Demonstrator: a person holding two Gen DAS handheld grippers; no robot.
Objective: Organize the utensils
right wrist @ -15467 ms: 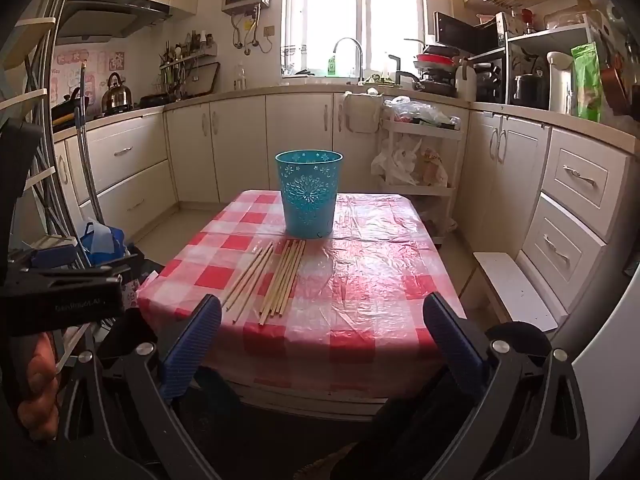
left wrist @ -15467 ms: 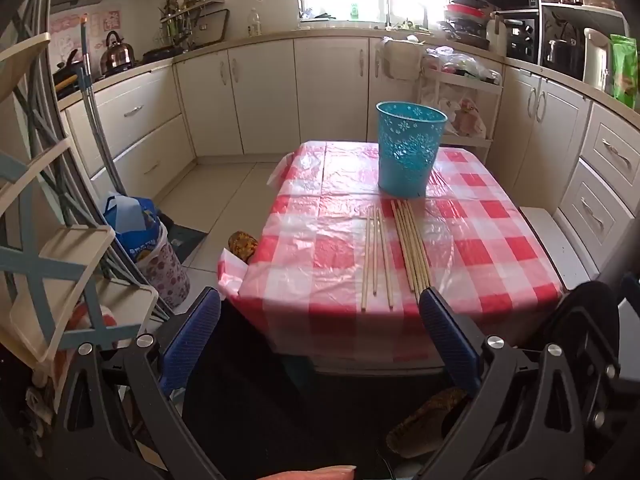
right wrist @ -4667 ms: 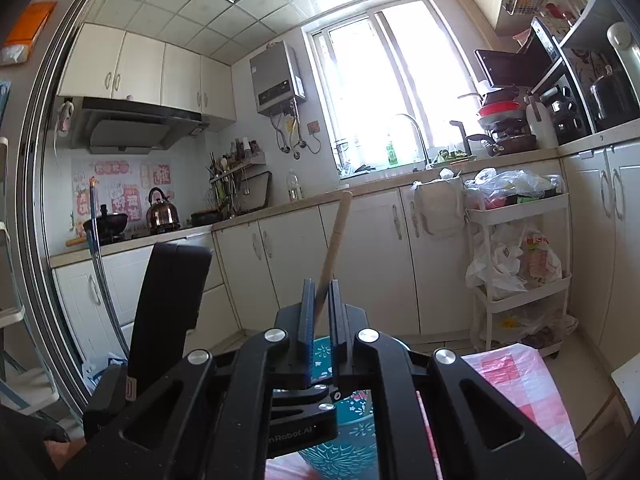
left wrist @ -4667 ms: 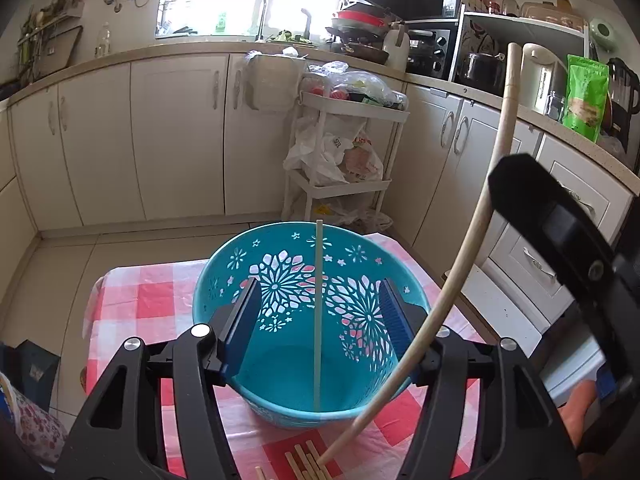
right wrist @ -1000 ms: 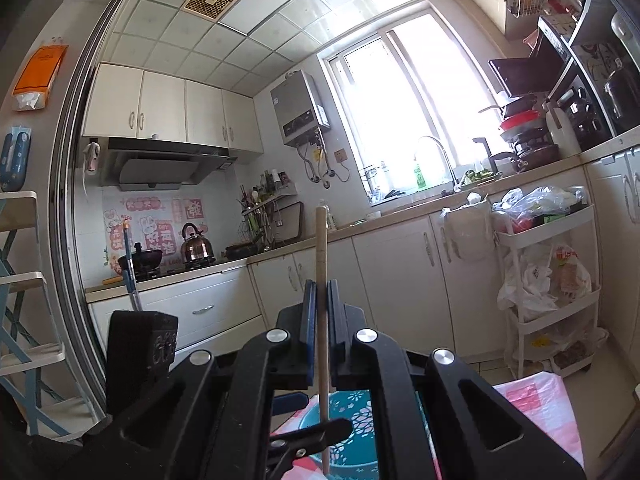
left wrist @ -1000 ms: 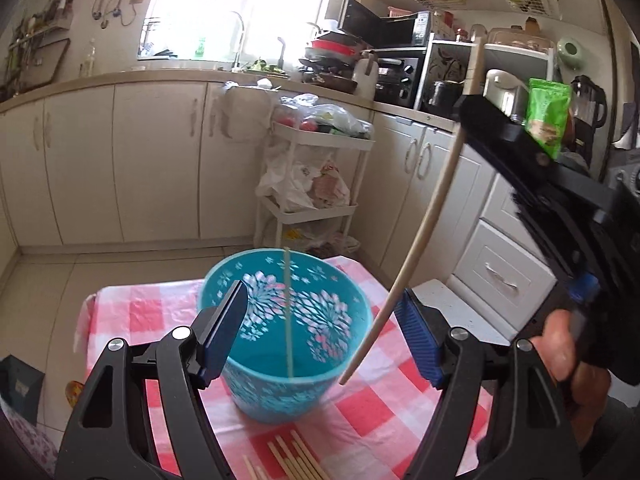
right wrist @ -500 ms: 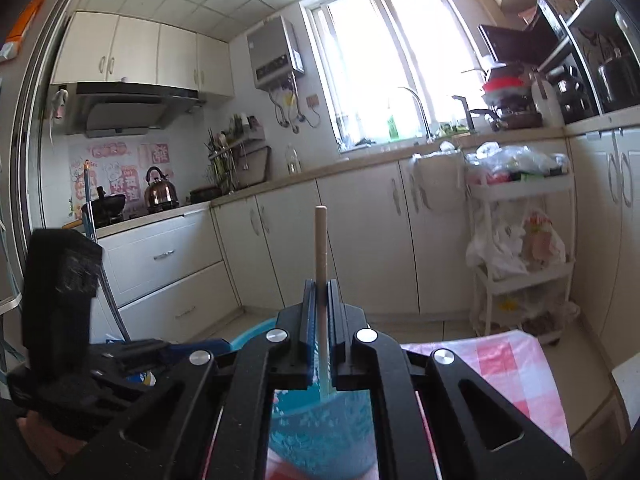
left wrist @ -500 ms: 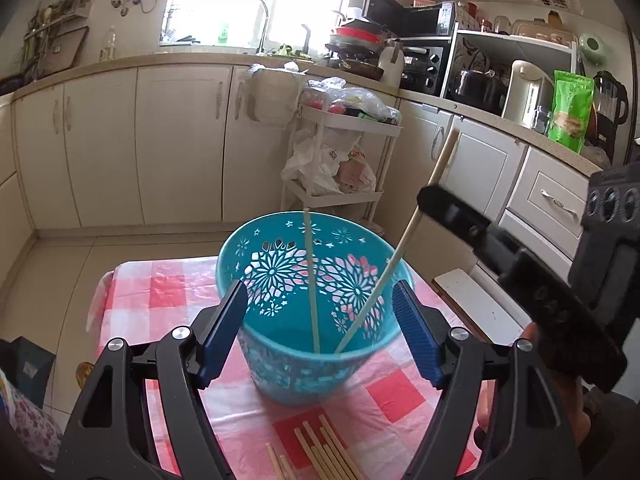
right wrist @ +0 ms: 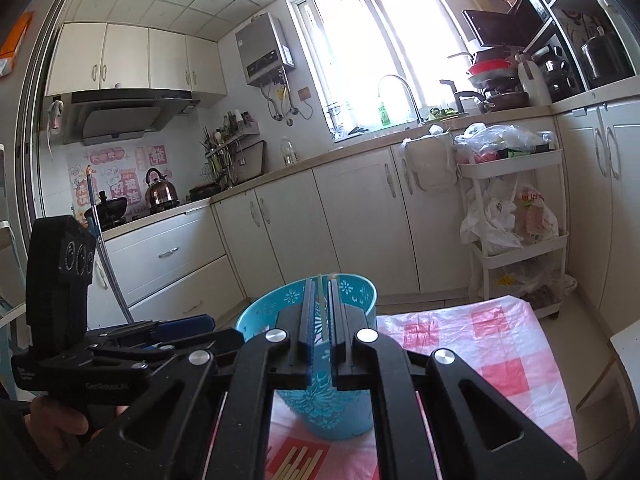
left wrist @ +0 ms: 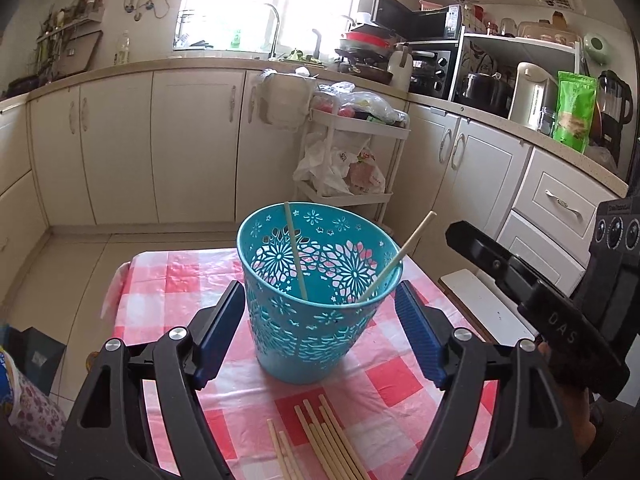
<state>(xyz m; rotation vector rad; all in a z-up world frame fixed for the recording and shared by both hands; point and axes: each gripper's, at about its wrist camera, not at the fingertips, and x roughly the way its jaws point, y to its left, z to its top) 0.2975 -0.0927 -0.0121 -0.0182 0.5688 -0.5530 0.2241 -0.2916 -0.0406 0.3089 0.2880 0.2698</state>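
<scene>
Second stick is in! The right gripper (right wrist: 319, 312) has come down from high above the rim and now sits low at the teal plastic basket with the flower cut-outs (left wrist: 316, 292), its fingers pressed almost together, and the pale wooden chopstick (left wrist: 394, 264) it was lowering a second ago now leans with its foot inside the basket and its tip poking out over the right rim. In the right wrist view a pale sliver shows between the fingers at the tip, so my read is that the stick is still pinched and the release is next. The first chopstick (left wrist: 295, 252) stands inside, tilted toward the far wall. The left gripper (left wrist: 320, 320) brackets the basket with its fingers spread wide, one on each side, near the wall but not touching it, and they are easing a touch wider. The basket stands on the counter with the red-and-white checked cover (left wrist: 384, 376). Plenty left: a bundle of chopsticks (left wrist: 320, 440) lies flat just in front.
</scene>
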